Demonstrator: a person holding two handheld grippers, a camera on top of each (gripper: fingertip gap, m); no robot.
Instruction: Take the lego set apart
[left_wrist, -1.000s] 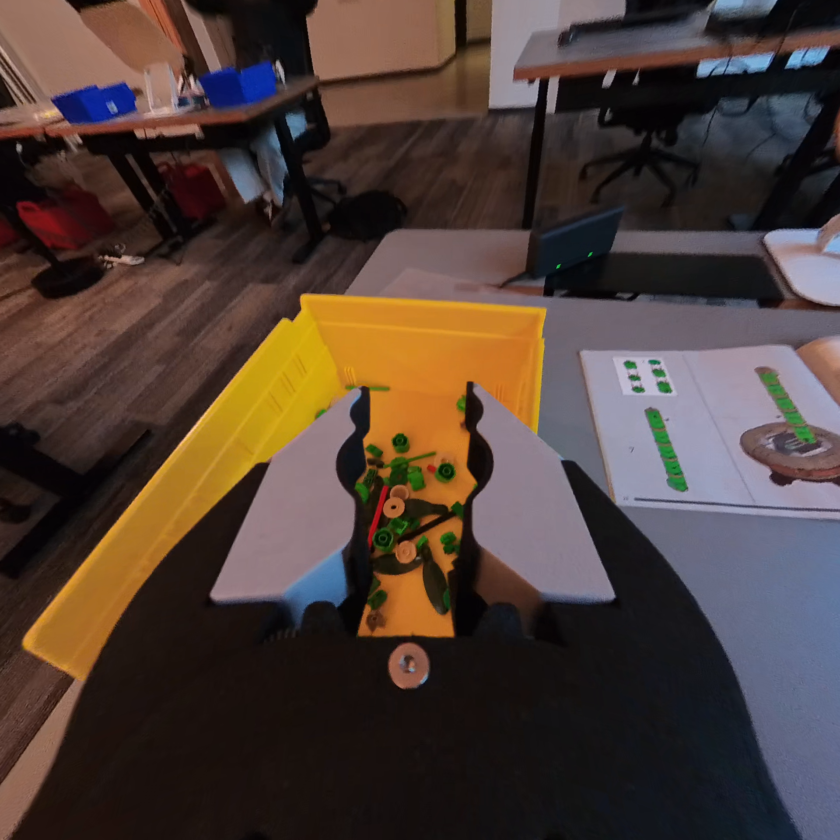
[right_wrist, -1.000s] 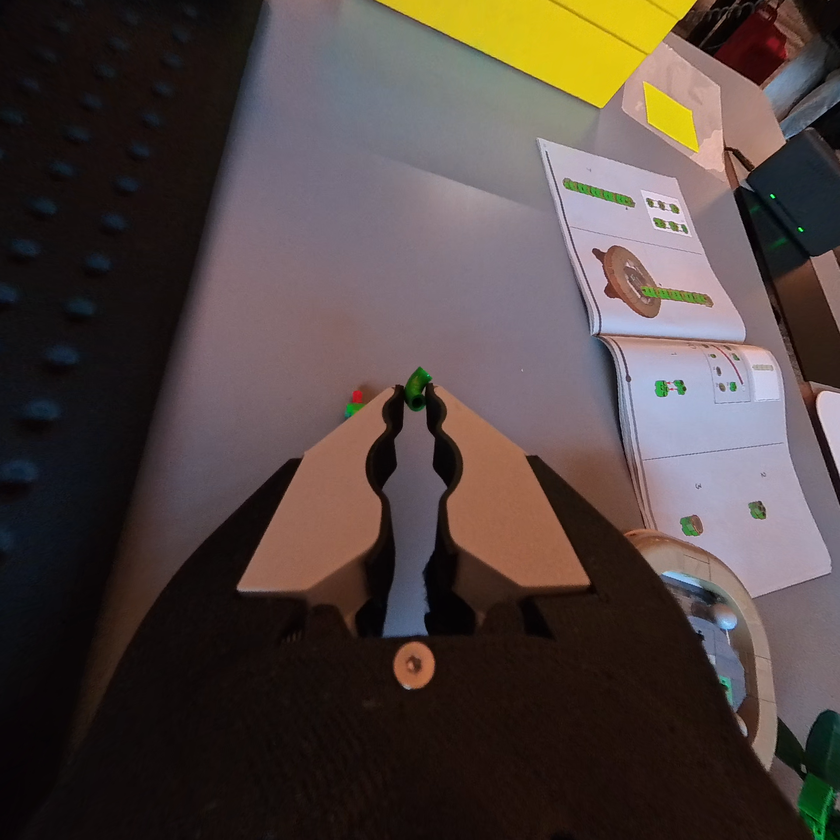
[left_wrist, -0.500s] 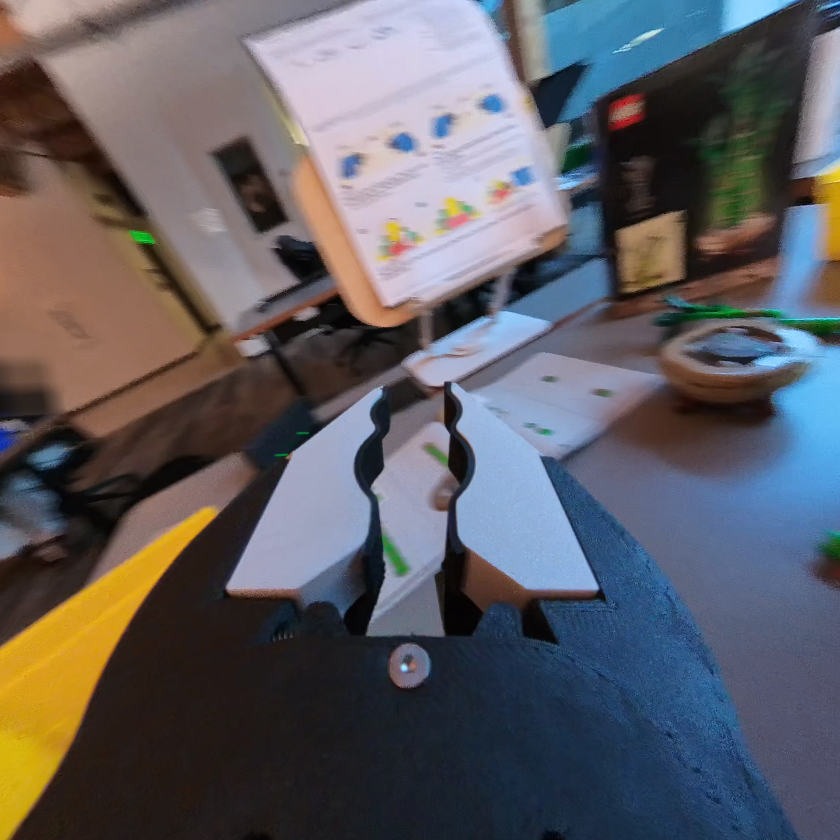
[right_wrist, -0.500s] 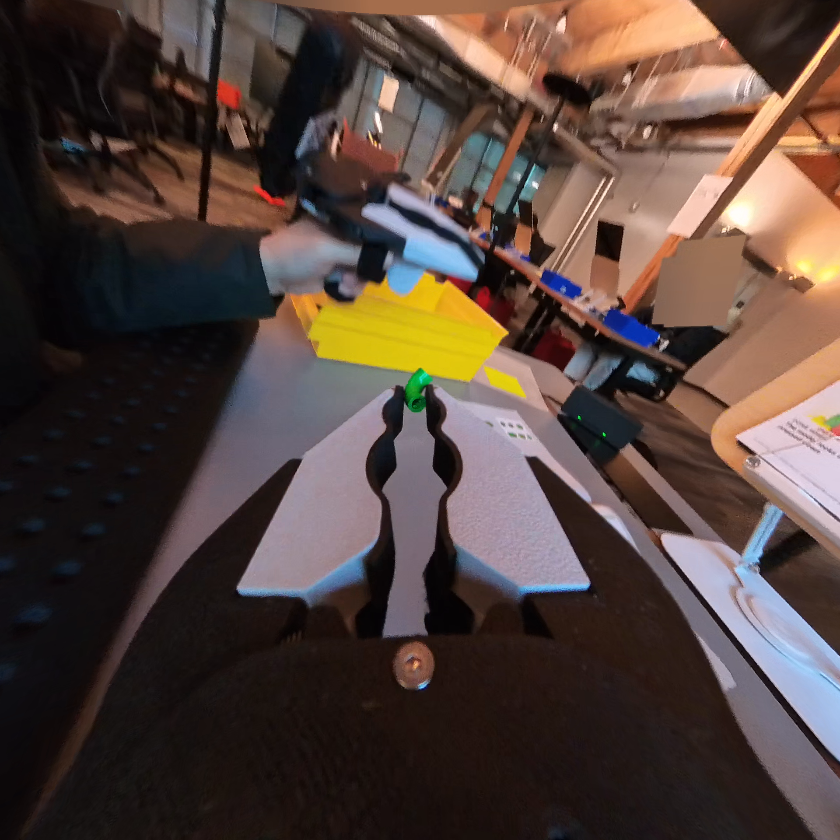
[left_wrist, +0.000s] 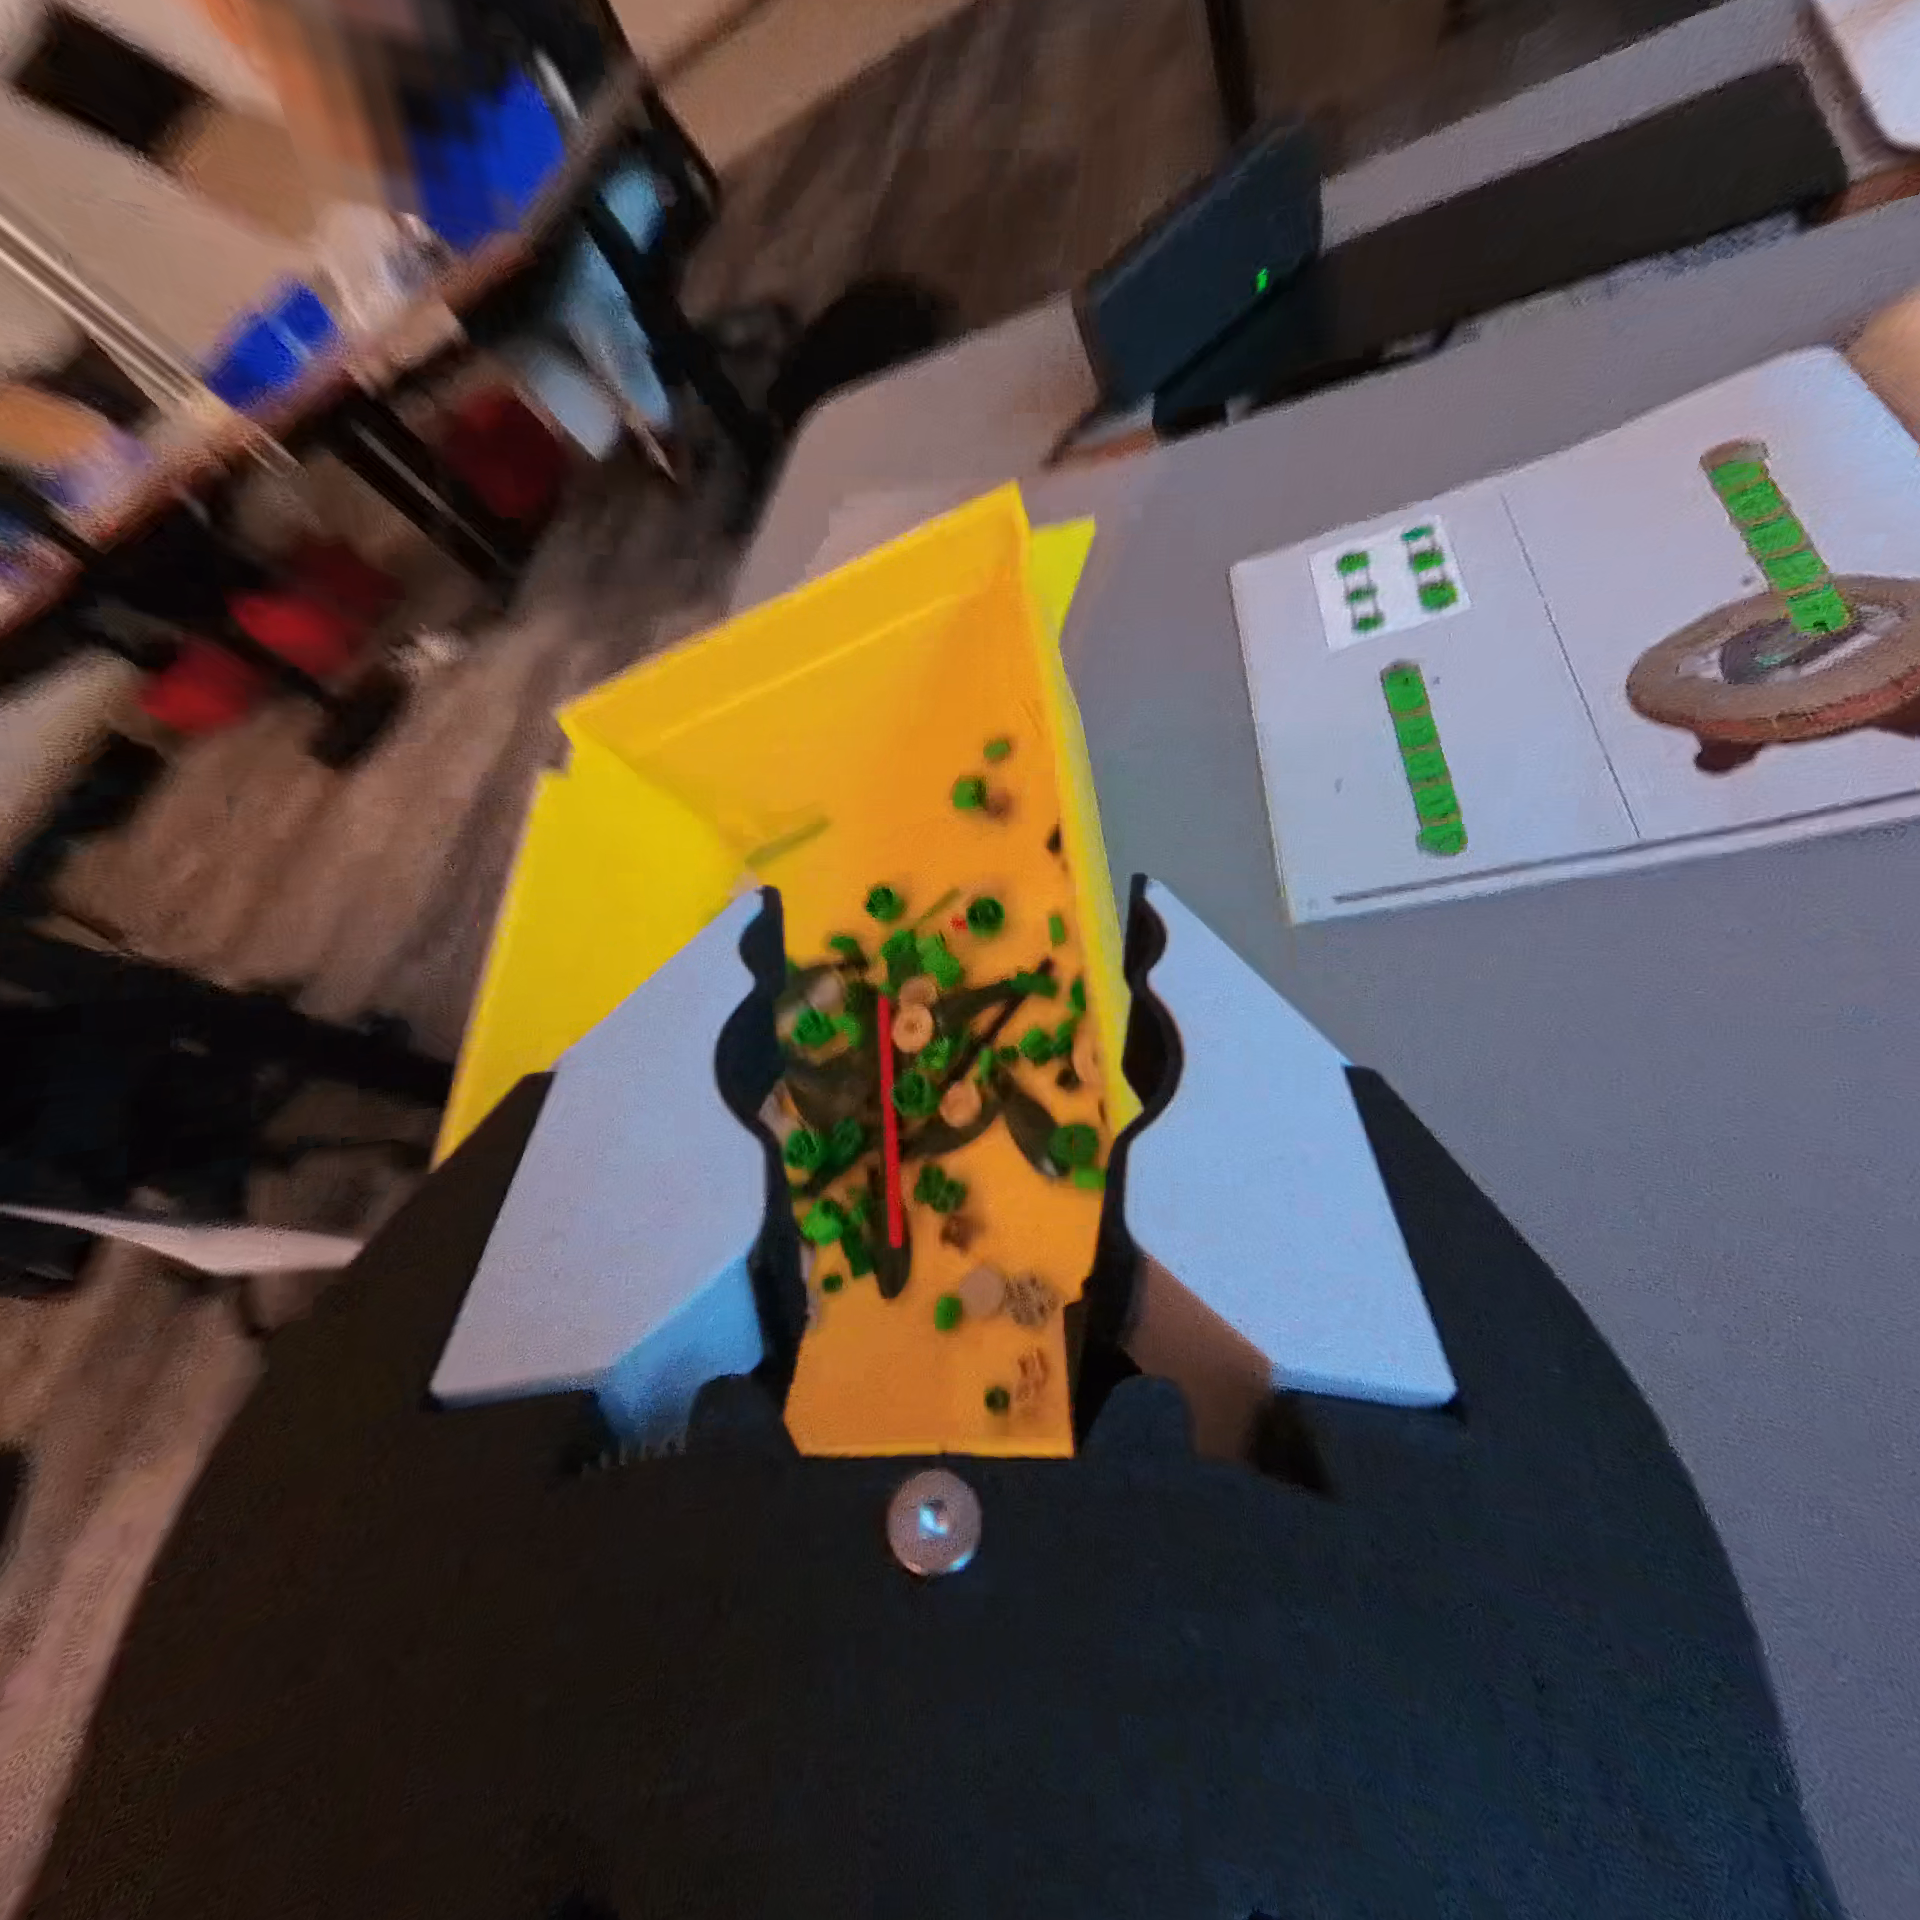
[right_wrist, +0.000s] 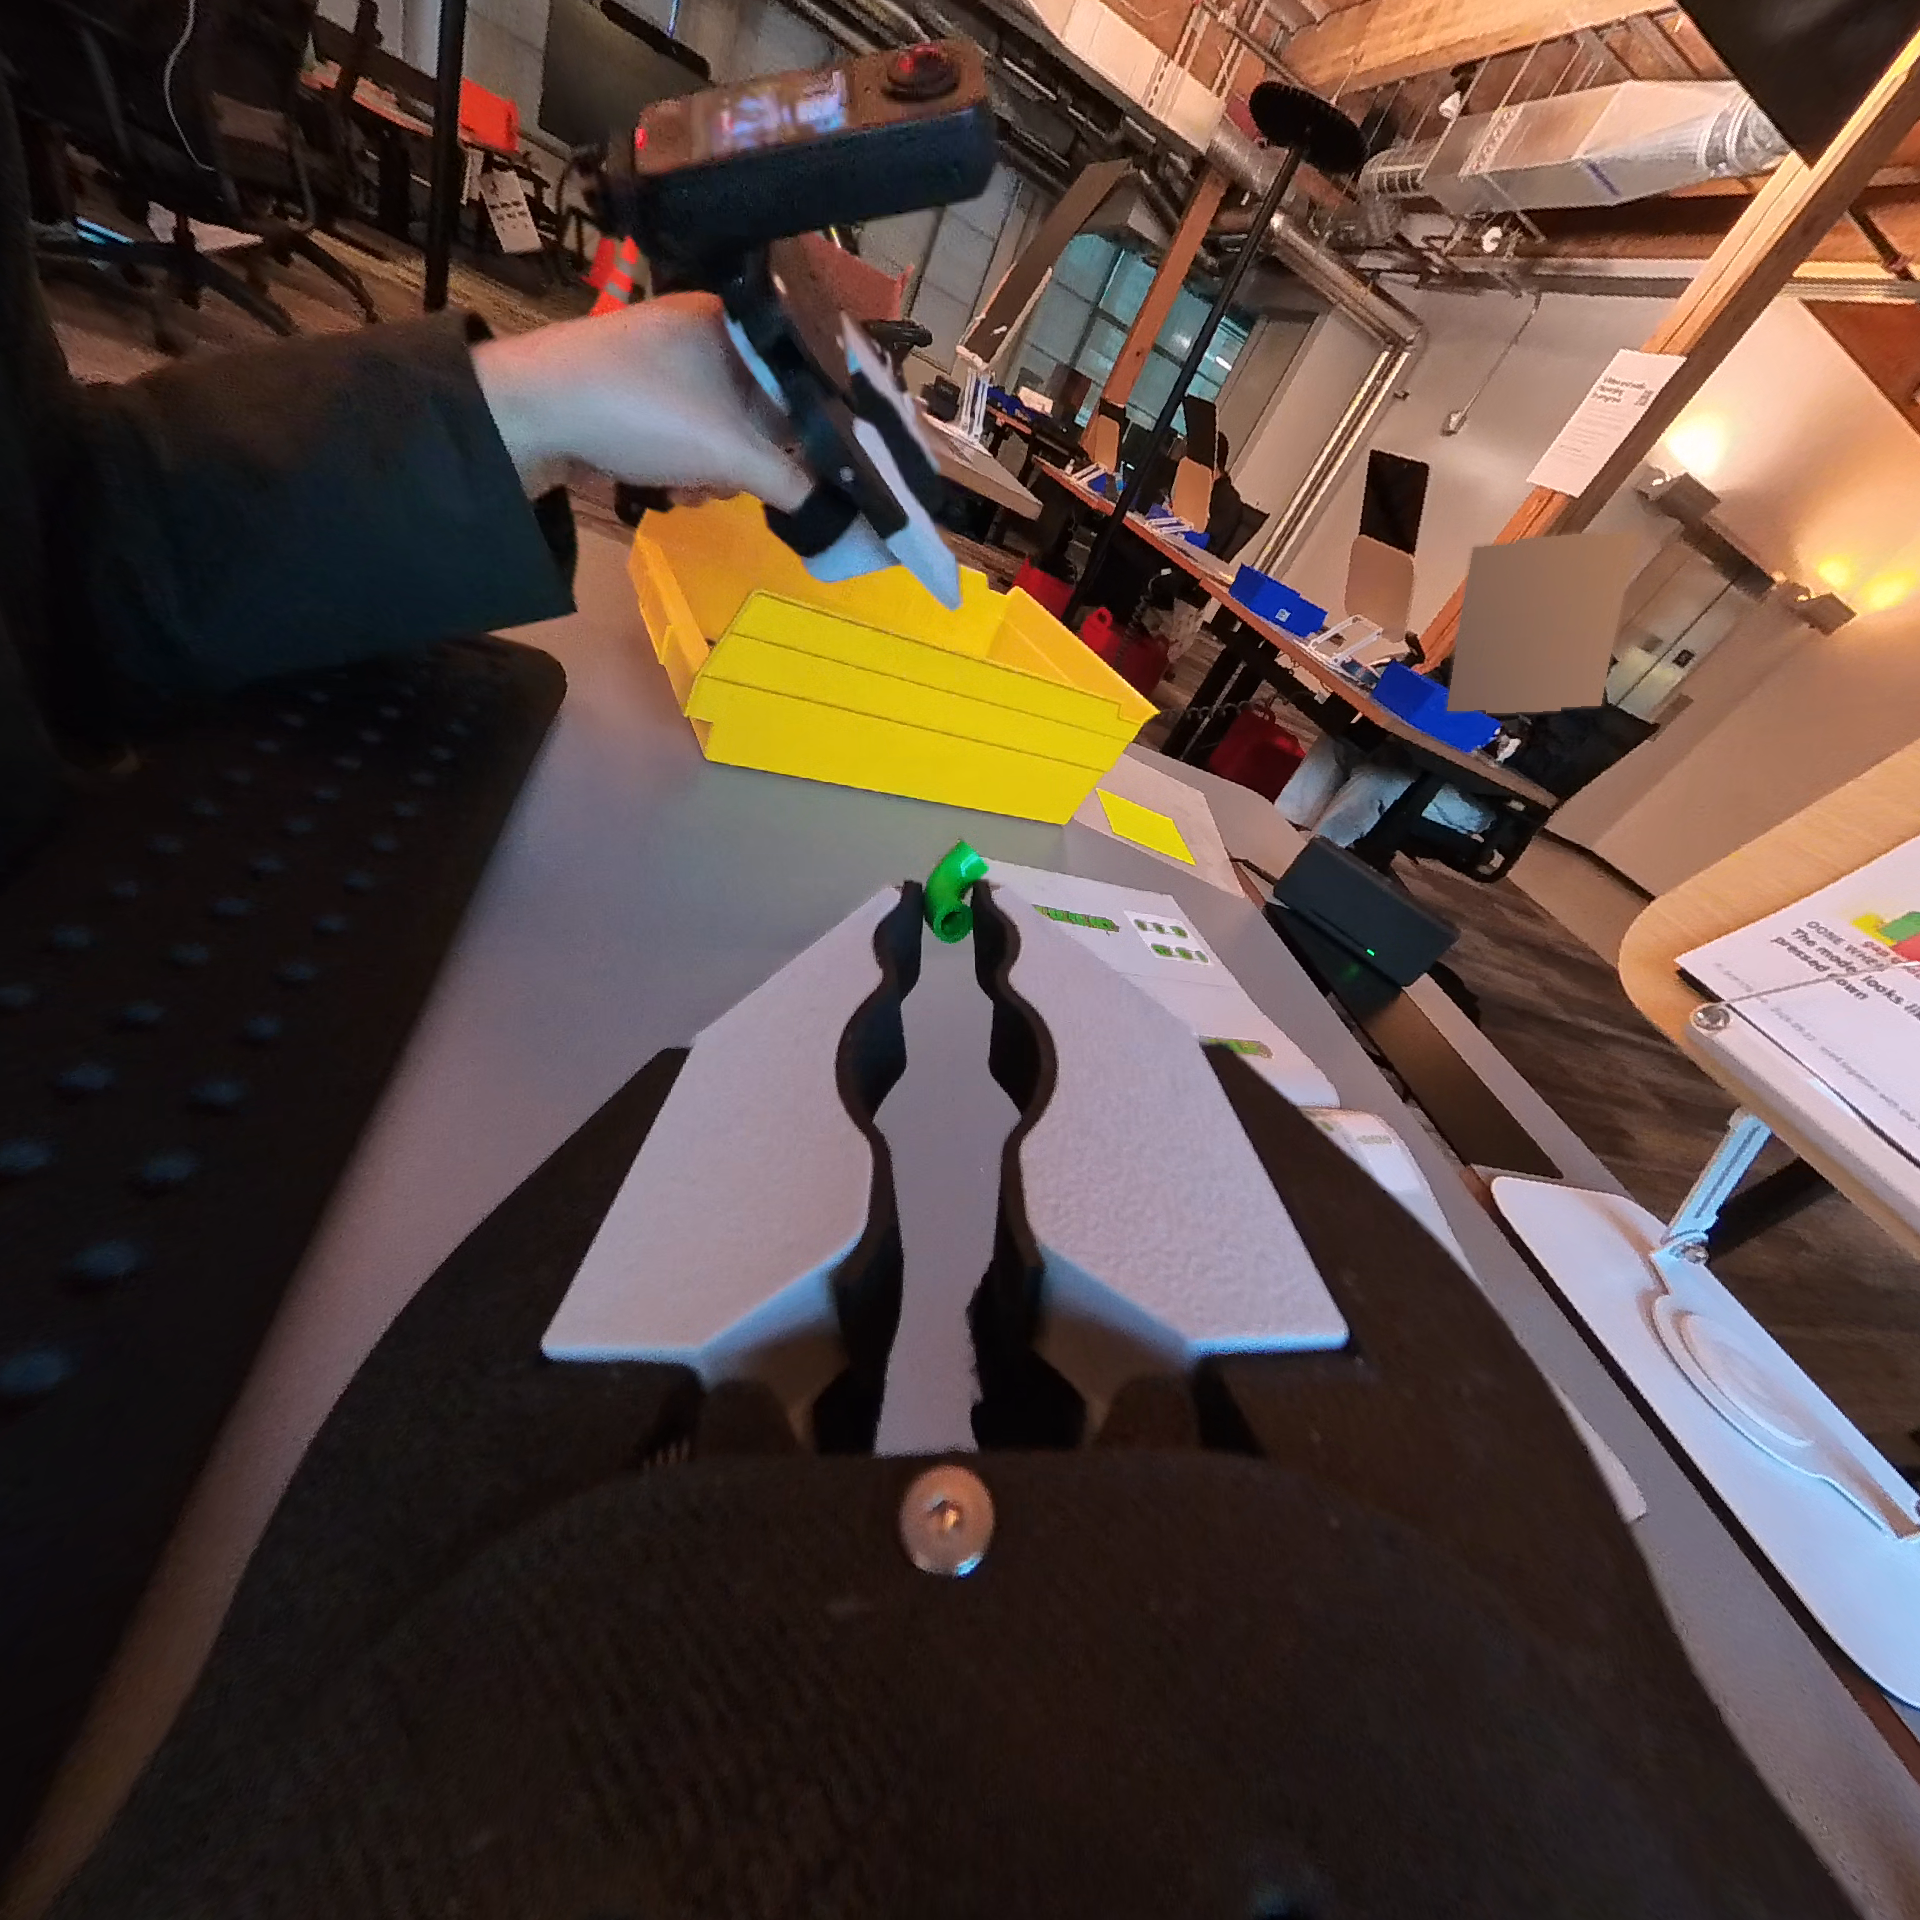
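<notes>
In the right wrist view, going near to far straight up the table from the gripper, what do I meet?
right gripper shut on a green curved piece → white instruction booklet → loose yellow square → yellow bin → left gripper hanging over the bin.

Bin mouth: yellow bin (right_wrist: 914, 717) at the table's (left_wrist: 1558, 1143) left edge, blocked by left gripper (left_wrist: 945, 904).
Middle: bare tabletop.
Right: open booklet (left_wrist: 1475, 727).

Warm dim light, motion-blurred edges
</notes>
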